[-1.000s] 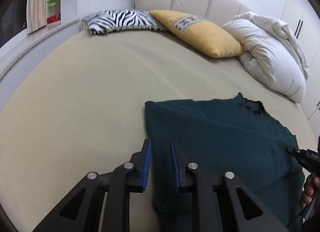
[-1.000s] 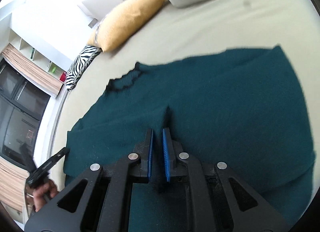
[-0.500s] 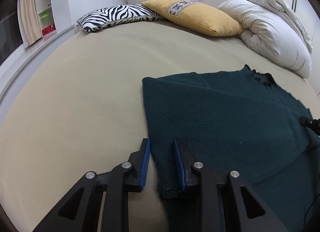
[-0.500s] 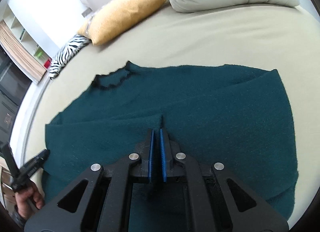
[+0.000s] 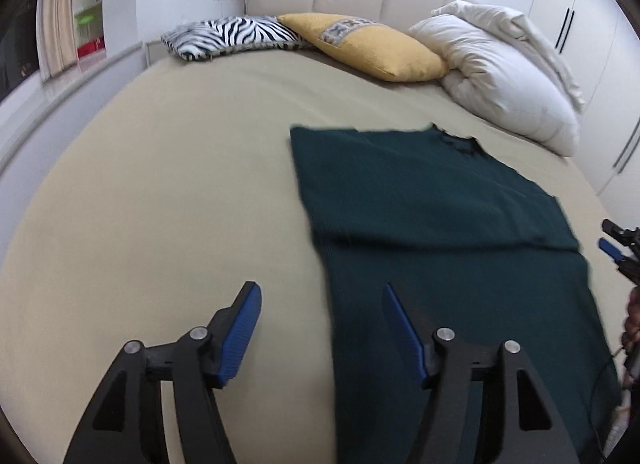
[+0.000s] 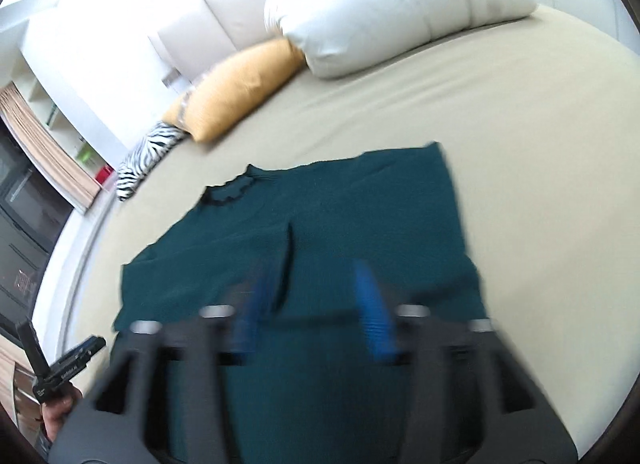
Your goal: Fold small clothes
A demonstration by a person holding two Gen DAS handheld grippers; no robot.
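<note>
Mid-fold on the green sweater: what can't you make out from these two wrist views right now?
- Green sweater hem: cut off at the bottom edge in the left wrist view, hidden behind the right claw in the other.
- Right claw fingers: motion-blurred, edges smeared.
- Sweater's sleeves: not separately visible in either view.
- Left claw height above the bed: unclear.

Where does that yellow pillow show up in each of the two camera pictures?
Left wrist view: the yellow pillow lies top centre, between the zebra pillow and the white duvet.
Right wrist view: the yellow pillow sits upper left, again between the zebra pillow and the white duvet.
Shared landmark: the green sweater spread flat on the bed.
</note>
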